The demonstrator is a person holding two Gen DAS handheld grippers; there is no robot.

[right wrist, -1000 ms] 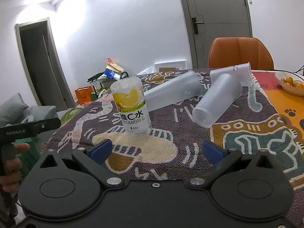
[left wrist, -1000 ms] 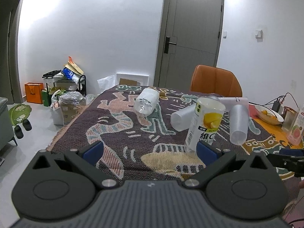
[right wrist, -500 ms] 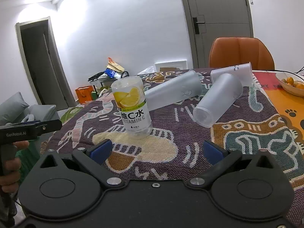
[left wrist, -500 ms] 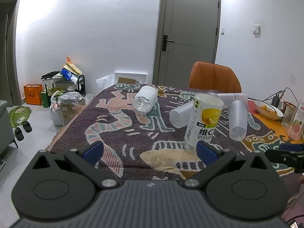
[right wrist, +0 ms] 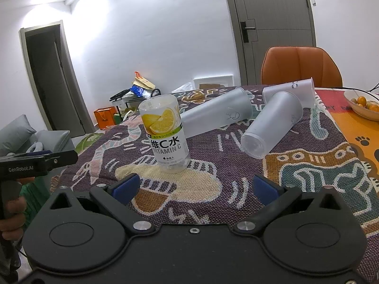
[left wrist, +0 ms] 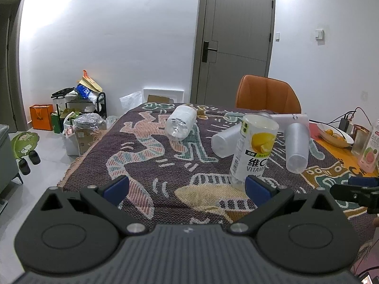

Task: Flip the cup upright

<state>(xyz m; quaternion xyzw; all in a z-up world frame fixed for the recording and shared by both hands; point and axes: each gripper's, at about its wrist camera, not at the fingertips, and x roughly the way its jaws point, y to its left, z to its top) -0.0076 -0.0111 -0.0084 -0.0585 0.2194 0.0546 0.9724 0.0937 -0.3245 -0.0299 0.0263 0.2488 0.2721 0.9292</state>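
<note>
Three frosted plastic cups lie on their sides on the patterned tablecloth point(right wrist: 308, 177). The nearest cup point(right wrist: 272, 124) points its base at me; it also shows in the left wrist view point(left wrist: 297, 146). A second cup point(right wrist: 216, 116) lies behind the bottle, and a third point(right wrist: 291, 90) lies at the back. A vitamin C bottle point(right wrist: 165, 132) with a lemon label stands upside down in front, also in the left wrist view point(left wrist: 255, 146). My right gripper point(right wrist: 194, 187) is open and empty, short of the bottle. My left gripper point(left wrist: 187, 187) is open and empty.
A clear bottle point(left wrist: 181, 124) lies on its side at the far left of the table. An orange chair point(right wrist: 300, 66) stands behind the table. A bowl of oranges point(right wrist: 362, 105) and a pink drink bottle point(left wrist: 370, 151) sit on the right side.
The left gripper has drawn back and risen slightly, so the table looks farther. The right gripper has barely moved. Nothing on the table has moved.
</note>
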